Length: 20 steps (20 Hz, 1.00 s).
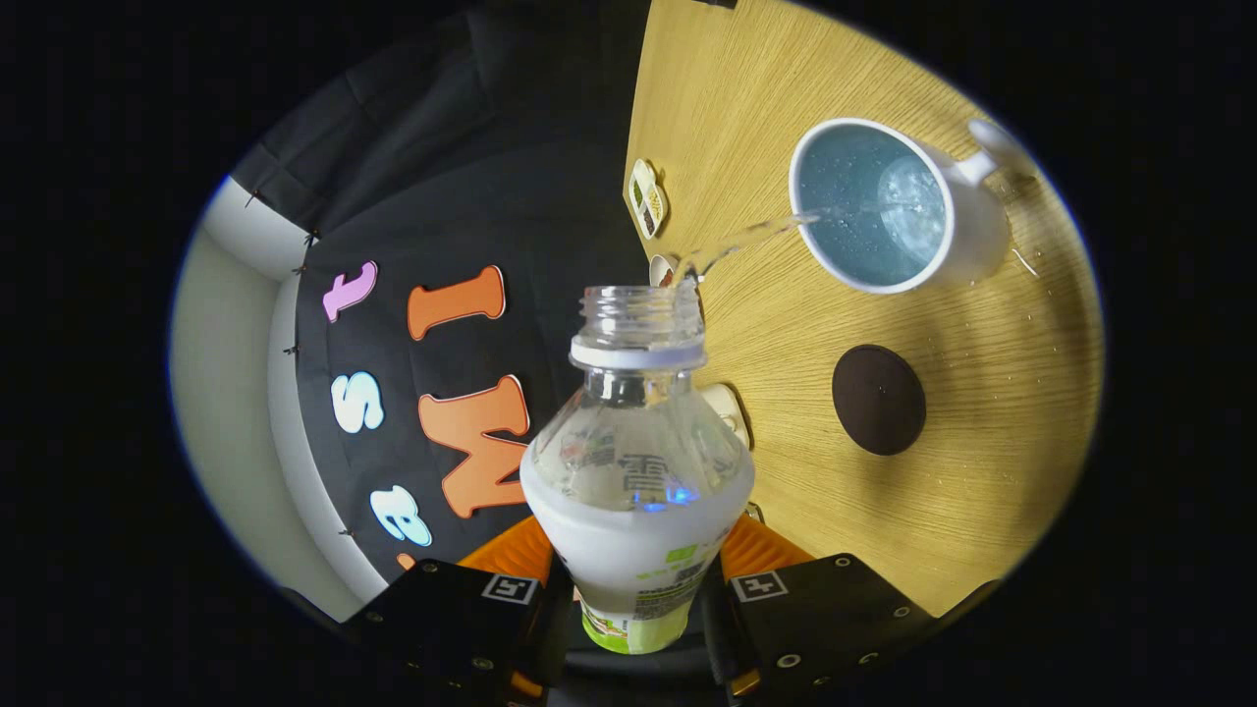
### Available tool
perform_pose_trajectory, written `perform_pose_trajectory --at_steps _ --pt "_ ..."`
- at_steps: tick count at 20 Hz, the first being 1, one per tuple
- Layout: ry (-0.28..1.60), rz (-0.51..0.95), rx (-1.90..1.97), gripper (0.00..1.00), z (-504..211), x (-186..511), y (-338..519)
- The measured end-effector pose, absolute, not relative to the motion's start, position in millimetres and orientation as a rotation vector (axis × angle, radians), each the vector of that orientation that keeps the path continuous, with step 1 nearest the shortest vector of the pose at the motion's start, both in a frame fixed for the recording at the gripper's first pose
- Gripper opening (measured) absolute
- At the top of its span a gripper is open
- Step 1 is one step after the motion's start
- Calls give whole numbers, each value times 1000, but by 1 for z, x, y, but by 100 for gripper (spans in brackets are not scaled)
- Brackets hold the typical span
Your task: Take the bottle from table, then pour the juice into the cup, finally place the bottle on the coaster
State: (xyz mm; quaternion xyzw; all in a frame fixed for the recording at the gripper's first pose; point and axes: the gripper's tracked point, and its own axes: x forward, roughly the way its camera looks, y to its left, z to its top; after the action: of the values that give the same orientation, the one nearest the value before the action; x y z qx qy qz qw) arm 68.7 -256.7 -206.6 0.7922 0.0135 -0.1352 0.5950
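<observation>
The bottle (636, 462) is held tipped over the surface (982, 471), its open neck aimed toward the cup (884, 211) so that a thin stream (751, 236) arcs from the mouth into it. The fingers (636, 599) are clamped on the labelled lower body of the bottle, one on each side, which keeps the neck free for pouring. The coaster (878, 399) is left bare on the surface, just beside the cup, presumably reserved for setting the bottle down.

One bottle (636, 462), one cup (889, 208), one coaster (878, 400) — two small packets (648, 198).
</observation>
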Motion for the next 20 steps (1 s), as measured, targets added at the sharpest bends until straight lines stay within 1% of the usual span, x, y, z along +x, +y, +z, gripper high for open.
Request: perform_pose_trajectory --at_steps 10,20 --pt "30 -342 1886 56 -205 69 -263" --pt "7 -337 1942 57 -197 71 -268"
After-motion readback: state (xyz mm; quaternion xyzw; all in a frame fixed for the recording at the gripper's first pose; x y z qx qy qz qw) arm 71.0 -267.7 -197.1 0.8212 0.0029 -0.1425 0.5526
